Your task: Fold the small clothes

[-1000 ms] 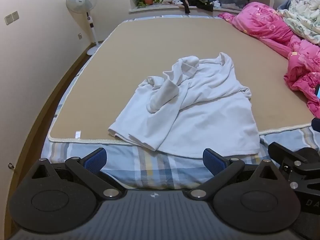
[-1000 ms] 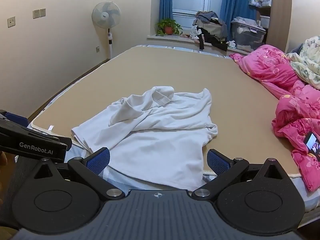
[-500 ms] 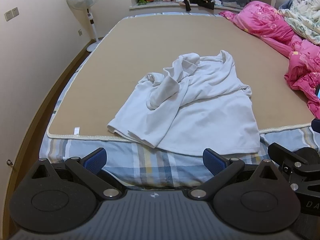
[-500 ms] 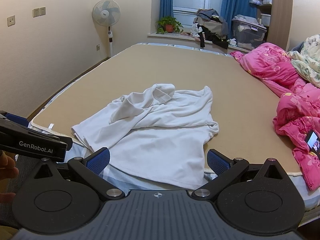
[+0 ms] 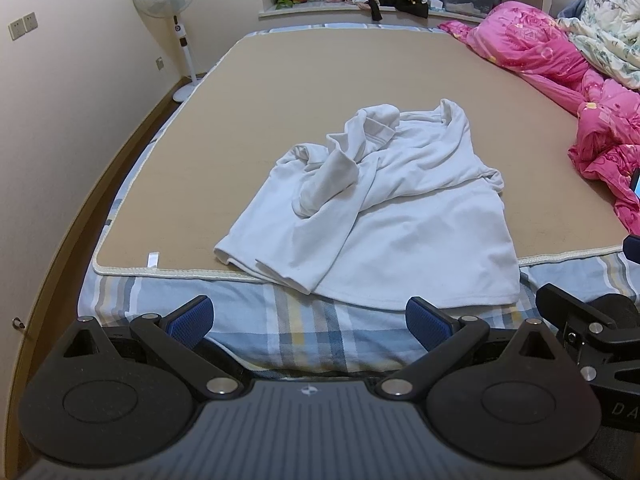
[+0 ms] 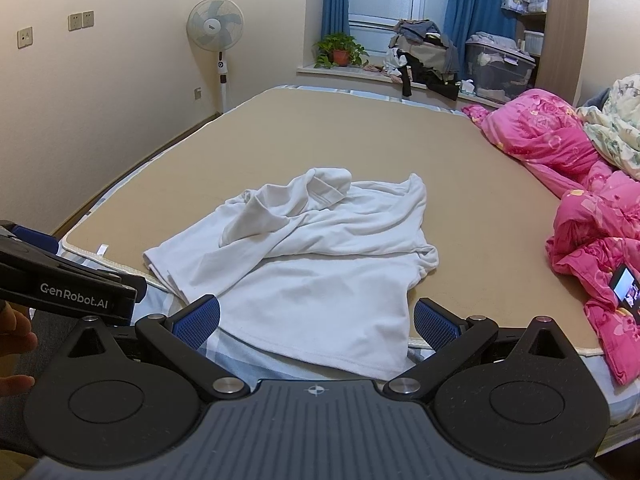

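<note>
A crumpled white shirt (image 5: 384,208) lies on the tan mat (image 5: 320,80) near the bed's front edge, its hem hanging over the mat's border onto the plaid sheet (image 5: 312,328). It also shows in the right wrist view (image 6: 312,256). My left gripper (image 5: 310,322) is open and empty, just short of the shirt's hem. My right gripper (image 6: 316,318) is open and empty, its jaws standing either side of the hem's near edge. The left gripper's body (image 6: 68,284) shows at the left of the right wrist view.
A pink quilt (image 6: 584,200) is bunched along the bed's right side, with a phone (image 6: 626,288) on it. A standing fan (image 5: 172,8) is by the left wall. A windowsill (image 6: 384,76) with a plant, clothes and a bin lies beyond the bed.
Both grippers have tilted and shifted slightly, so the shirt sits a little higher and farther in the left view. Both stay open and the shirt has not moved.
</note>
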Action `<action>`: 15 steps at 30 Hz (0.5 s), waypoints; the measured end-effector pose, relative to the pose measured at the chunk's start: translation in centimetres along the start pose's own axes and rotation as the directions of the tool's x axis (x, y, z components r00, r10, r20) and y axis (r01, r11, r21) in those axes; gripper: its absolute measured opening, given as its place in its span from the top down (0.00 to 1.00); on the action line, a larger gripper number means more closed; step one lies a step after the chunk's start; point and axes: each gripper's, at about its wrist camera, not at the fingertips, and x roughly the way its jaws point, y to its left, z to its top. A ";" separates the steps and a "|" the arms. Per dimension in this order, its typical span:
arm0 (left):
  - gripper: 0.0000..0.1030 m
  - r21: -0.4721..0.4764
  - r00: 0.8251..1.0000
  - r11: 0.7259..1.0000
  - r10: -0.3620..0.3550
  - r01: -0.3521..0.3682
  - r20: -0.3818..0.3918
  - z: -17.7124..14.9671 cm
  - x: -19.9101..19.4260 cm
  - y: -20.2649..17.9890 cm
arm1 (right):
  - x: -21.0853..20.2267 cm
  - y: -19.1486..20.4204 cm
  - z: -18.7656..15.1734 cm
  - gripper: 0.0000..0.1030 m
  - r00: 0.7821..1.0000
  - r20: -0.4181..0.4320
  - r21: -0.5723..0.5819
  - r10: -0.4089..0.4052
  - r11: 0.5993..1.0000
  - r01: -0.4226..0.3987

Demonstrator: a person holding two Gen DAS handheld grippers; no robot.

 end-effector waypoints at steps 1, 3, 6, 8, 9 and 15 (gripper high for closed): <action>0.01 0.001 1.000 1.000 0.001 -0.001 0.002 -0.1 0.0 0.0 | -0.1 -0.1 0.1 0.01 1.000 -0.001 0.002 0.001 1.000 -0.001; 0.01 0.004 1.000 1.000 0.004 -0.004 0.006 -0.1 0.0 0.0 | -0.2 -0.1 0.2 0.01 1.000 -0.003 0.003 0.003 1.000 -0.003; 0.01 0.007 1.000 1.000 0.008 -0.008 0.012 -0.2 -0.2 -0.2 | -0.1 -0.1 0.2 0.01 1.000 -0.004 0.004 0.003 1.000 -0.003; 0.01 0.009 1.000 1.000 0.010 -0.010 0.011 -0.2 -0.2 -0.3 | -0.1 -0.1 0.2 0.01 1.000 -0.004 0.003 0.003 1.000 -0.003; 0.01 0.009 1.000 1.000 0.010 -0.010 0.010 -0.2 -0.2 -0.4 | 0.0 -0.1 0.2 0.01 1.000 -0.005 0.002 0.003 1.000 -0.003; 0.01 0.009 1.000 1.000 0.014 -0.014 0.011 -0.2 -0.3 -0.4 | -0.2 -0.1 0.1 0.01 1.000 -0.003 0.002 0.003 1.000 -0.003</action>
